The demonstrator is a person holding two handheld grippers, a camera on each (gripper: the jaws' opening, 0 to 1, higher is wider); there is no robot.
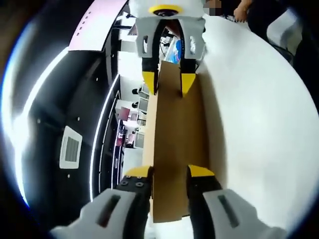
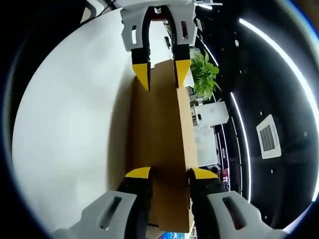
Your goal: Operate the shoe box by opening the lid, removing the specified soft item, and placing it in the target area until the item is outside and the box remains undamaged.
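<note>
A long brown cardboard shoe box [image 1: 177, 129] is held over the round white table [image 1: 259, 124], one gripper at each end. In the left gripper view my left gripper [image 1: 169, 172] clamps the near end between its yellow-tipped jaws, and my right gripper [image 1: 168, 82] grips the far end. The right gripper view shows the same from the other side: the right gripper [image 2: 170, 173] on the near end of the shoe box [image 2: 159, 129], the left gripper [image 2: 161, 74] on the far end. I cannot tell whether this is the lid alone or the whole box. No soft item is visible.
Both views are rolled, so the white table [image 2: 75, 124] stands along one side and a dark ceiling with light strips and a vent [image 2: 269, 137] along the other. A green plant [image 2: 204, 74] stands beyond the table. A person's hand [image 1: 244, 12] rests at the table's far edge.
</note>
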